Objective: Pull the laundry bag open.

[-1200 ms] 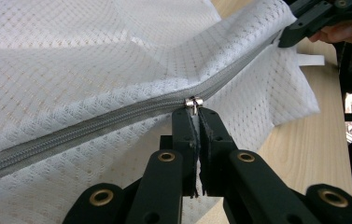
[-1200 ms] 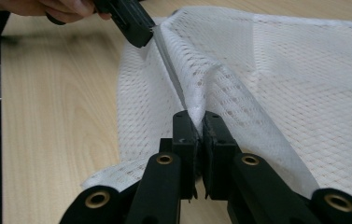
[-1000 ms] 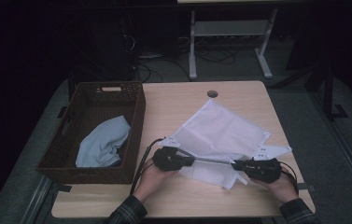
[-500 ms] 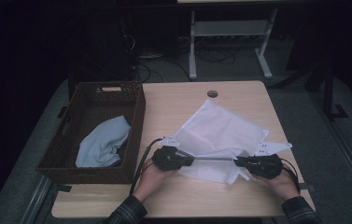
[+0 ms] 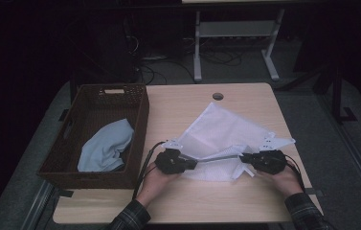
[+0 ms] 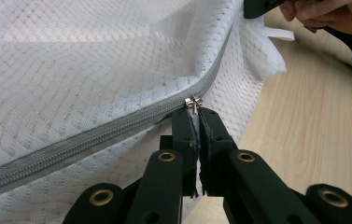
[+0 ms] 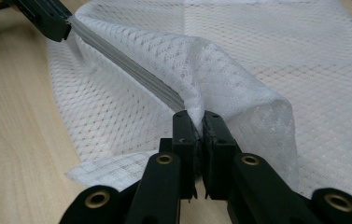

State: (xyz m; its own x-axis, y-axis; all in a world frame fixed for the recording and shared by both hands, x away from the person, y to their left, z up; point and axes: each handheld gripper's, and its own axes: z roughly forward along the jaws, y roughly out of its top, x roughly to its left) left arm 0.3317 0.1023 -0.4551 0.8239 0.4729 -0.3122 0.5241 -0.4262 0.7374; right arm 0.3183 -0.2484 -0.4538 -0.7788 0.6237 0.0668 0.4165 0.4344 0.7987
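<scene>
Drawn slightly outward over the past second, the right gripper [image 5: 252,159] has pulled the grey zipper [image 5: 219,158] of the white mesh laundry bag [image 5: 219,132] into a tauter line, while the left gripper [image 5: 188,164] has held its place. Nearest the person, both pairs of black jaws are clamped shut: the left gripper [image 6: 198,122] pinches the small metal zipper pull [image 6: 193,103] right at its tips, and the right gripper [image 7: 199,125] pinches a fold of mesh at the zipper's other end. Between the two sets of jaws the zipper runs straight, its long axis lying hand to hand along the near edge of the light wooden table [image 5: 183,103], so any slide of the pull would likely travel from the left jaws toward the right ones. Beyond the jaws the rest of the bag spreads flat across the tabletop. Farther off to the left stands a dark brown woven basket [image 5: 142,120] holding a crumpled pale blue cloth [image 5: 106,149].
</scene>
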